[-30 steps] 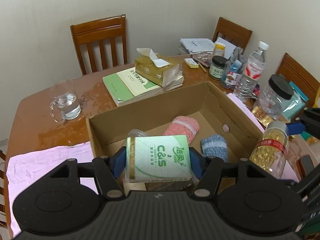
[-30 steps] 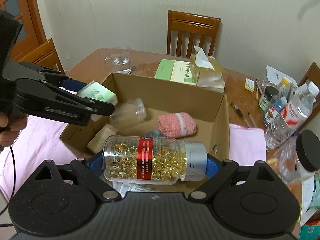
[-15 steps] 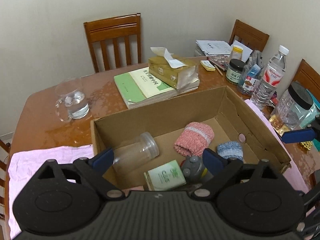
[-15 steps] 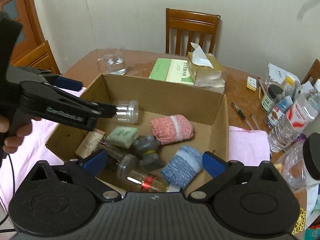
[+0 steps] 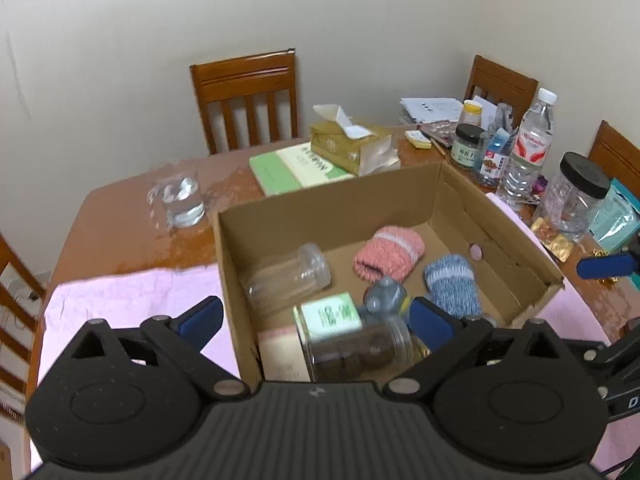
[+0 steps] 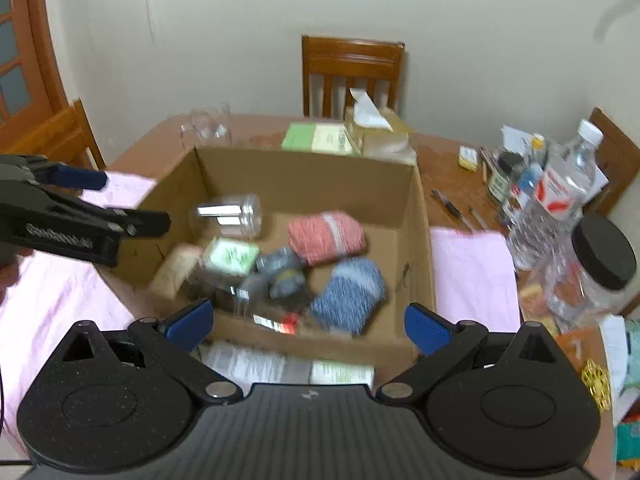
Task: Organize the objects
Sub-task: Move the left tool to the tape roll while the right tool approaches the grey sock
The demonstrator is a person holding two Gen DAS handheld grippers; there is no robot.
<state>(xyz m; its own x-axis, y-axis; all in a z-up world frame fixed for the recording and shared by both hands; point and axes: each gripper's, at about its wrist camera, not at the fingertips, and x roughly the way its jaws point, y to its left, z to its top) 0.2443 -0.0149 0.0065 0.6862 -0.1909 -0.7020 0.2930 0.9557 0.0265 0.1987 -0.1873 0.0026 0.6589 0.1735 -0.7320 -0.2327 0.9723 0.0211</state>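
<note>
Possibly "D" on right gripper point(image 5: 624, 400).

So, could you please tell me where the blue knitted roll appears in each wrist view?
Left wrist: blue knitted roll right of centre, in the box.
Right wrist: the roll just below centre, front right of the box.
Shared landmark: pink knitted roll beside it.

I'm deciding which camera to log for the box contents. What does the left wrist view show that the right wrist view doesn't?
Only the left wrist view shows the brown-filled jar sharply, and the teal packet.

Only the right wrist view shows the pens, the door, and the left gripper from outside.

Both show the cardboard box, pink roll, blue roll, clear jar and green box. Both grippers are open.
</note>
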